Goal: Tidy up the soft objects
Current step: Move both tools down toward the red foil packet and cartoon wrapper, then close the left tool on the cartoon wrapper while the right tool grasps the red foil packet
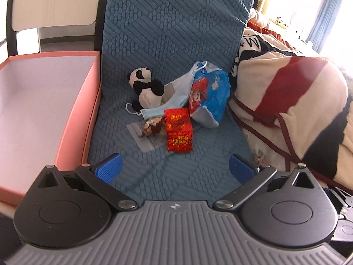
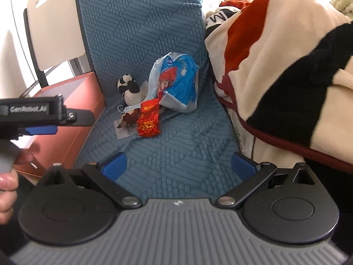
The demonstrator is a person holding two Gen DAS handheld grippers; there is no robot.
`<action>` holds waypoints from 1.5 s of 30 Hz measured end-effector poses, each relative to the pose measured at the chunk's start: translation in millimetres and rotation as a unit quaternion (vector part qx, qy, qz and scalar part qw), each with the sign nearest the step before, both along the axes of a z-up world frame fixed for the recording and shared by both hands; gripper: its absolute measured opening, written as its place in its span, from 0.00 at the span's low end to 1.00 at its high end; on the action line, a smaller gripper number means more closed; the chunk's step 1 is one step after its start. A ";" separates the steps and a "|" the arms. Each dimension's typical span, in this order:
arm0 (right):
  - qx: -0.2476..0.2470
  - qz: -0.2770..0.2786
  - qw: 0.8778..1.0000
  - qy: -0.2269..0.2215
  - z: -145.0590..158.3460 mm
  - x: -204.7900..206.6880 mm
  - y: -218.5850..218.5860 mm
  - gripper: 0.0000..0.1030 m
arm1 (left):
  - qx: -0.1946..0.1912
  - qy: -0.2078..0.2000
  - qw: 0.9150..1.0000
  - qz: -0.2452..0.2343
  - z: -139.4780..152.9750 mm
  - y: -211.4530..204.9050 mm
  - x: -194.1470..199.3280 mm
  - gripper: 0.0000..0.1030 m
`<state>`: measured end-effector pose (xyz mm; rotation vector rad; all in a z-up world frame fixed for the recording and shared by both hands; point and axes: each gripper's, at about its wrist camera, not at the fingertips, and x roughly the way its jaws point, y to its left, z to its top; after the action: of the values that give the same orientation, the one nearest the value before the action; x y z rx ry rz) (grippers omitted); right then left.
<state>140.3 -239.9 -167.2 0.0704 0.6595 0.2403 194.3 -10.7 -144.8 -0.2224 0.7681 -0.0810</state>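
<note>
Black housing of left gripper (image 2: 42, 130) marked "GenRobot.AI". Both claws, right gripper (image 2: 178, 165) included, spread wide, nothing held. Panda plush (image 1: 146, 86) seated upright on blue seat cover (image 1: 176, 33), touching face mask (image 1: 176, 97); red packet (image 1: 178, 130) long axis toward camera.

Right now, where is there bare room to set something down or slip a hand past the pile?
Free: the inside of the pink box, left of the seat, and the blue cover between the red packet and the open left gripper. Crowded: the seat's back, where panda, face mask and blue bag bunch against the blanket.
</note>
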 end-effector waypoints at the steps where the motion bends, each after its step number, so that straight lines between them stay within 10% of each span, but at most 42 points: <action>1: -0.002 0.002 1.000 0.000 -0.9 4.1 2.4 1.00 | 0.001 -0.003 1.000 0.000 -1.5 1.0 3.6 1.00; 12: 0.011 0.023 1.000 -0.007 -10.1 37.0 13.8 1.00 | 0.029 -0.010 0.999 0.011 -28.6 0.0 44.7 1.00; 20: 0.013 0.027 0.999 0.015 -26.1 62.8 20.7 0.90 | -0.022 -0.008 1.000 -0.019 -52.3 -0.4 71.6 0.99; 22: 0.025 0.036 0.999 0.022 -28.6 67.0 19.7 0.73 | -0.023 -0.006 0.999 -0.024 -56.1 0.1 78.6 0.90; 29: 0.051 0.033 0.998 0.024 -38.4 82.3 21.4 0.67 | -0.018 0.005 1.000 -0.019 -70.4 7.0 100.4 0.68; 45: 0.008 0.130 0.991 -0.006 -68.9 142.9 72.2 0.57 | -0.069 0.041 0.996 0.028 -101.0 40.9 143.9 0.63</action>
<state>283.2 -167.6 -236.0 -0.0014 0.6551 0.4972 338.2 30.2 -245.8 -0.3808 0.8376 -0.0716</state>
